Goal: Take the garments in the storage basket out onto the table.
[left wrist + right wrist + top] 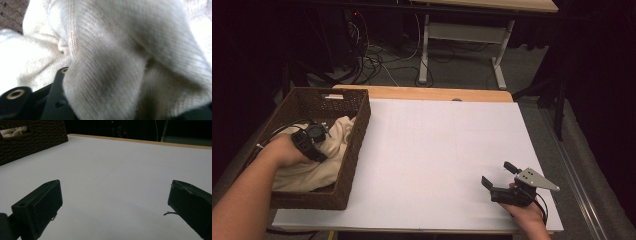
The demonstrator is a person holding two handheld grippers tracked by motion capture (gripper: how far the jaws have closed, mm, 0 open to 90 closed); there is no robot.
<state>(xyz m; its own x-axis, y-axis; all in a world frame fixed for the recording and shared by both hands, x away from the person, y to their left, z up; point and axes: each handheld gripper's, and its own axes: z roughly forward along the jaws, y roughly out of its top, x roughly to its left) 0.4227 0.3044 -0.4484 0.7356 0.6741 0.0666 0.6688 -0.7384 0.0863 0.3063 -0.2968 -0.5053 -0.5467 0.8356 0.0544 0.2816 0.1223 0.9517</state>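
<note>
In a dark room, the white-covered wooden surface bears a brown wicker basket where the left tool clenches cream knitted cloth, while the right tool rests released.

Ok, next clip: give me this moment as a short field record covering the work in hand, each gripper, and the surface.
work in hand: taking hold of the cream knit cloth in the wicker basket
left gripper: down in the basket, a fold of the cloth between its jaws
right gripper: jaws wide apart, nothing between them, resting at the near right of the white board
board: bare between basket and right gripper
</note>
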